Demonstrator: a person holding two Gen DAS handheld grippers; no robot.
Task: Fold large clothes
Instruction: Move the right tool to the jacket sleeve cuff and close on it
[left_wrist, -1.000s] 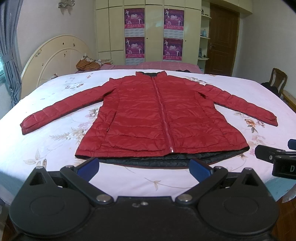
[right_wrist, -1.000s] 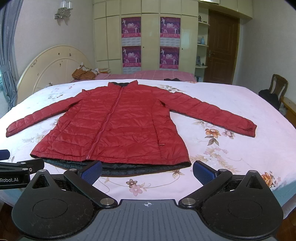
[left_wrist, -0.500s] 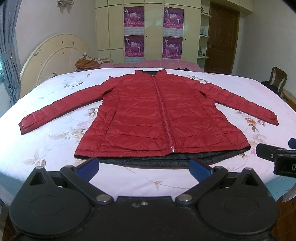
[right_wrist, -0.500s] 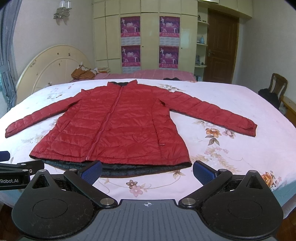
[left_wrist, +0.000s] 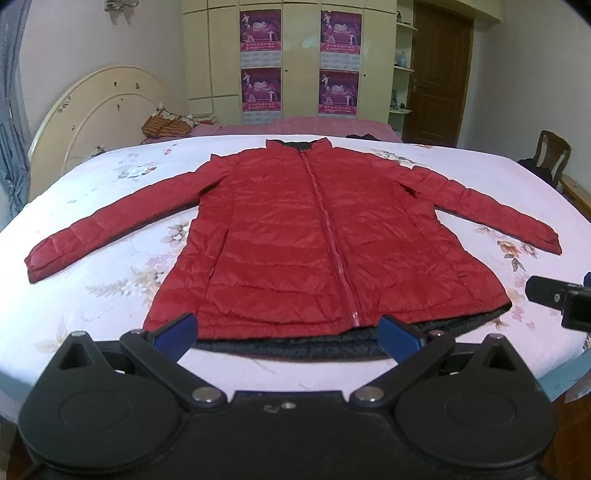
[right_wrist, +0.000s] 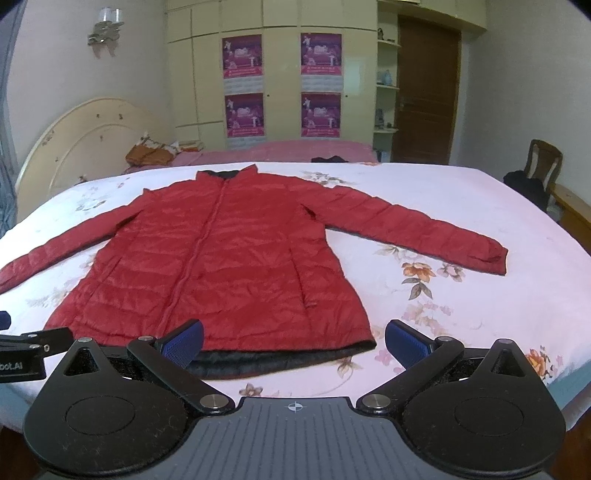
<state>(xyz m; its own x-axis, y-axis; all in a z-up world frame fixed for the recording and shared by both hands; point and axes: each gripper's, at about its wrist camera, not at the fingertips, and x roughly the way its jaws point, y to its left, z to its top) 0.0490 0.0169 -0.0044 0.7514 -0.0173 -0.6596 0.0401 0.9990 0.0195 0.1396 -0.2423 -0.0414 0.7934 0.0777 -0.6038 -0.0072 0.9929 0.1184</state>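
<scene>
A red quilted jacket (left_wrist: 295, 236) lies flat, front up and zipped, on the bed, both sleeves spread out; its dark lining shows along the hem. It also shows in the right wrist view (right_wrist: 221, 266). My left gripper (left_wrist: 288, 338) is open and empty, just short of the hem's middle. My right gripper (right_wrist: 293, 345) is open and empty, near the hem's right corner. Each gripper shows at the edge of the other's view.
The bed (left_wrist: 92, 206) has a pink floral sheet and a cream headboard (left_wrist: 99, 114) at the left. A second bed with a pink cover (right_wrist: 295, 151) stands behind. A wooden chair (right_wrist: 543, 162) and a bench are at the right. Wardrobes with posters line the back wall.
Both grippers have moved slightly forward towards the jacket's hem. The jacket has not moved.
</scene>
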